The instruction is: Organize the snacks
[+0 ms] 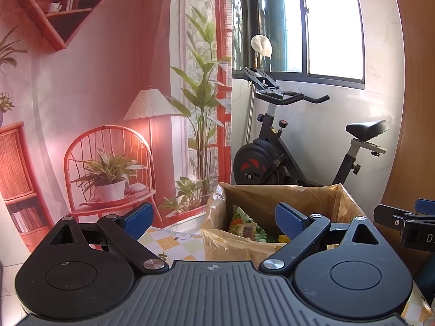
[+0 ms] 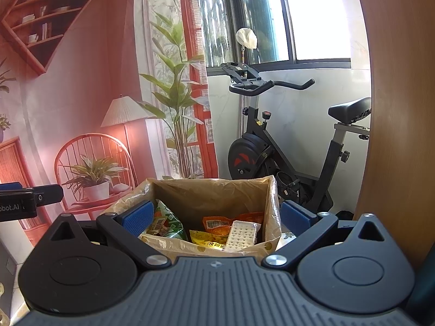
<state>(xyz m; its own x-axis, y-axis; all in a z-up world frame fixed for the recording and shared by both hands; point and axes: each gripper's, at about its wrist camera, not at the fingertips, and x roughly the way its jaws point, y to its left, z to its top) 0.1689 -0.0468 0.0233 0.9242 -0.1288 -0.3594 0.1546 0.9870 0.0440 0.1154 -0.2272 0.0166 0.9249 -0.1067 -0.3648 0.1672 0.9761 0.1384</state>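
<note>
Both tools, left and right, hang spread and empty above the lined box; inside it lie green, orange, yellow packets and crackers.

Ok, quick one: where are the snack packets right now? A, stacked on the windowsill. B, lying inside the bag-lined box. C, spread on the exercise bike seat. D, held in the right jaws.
B: the green packet, orange packet and white cracker pack lie inside the lined box, and both sets of jaws stand open and empty.
</note>
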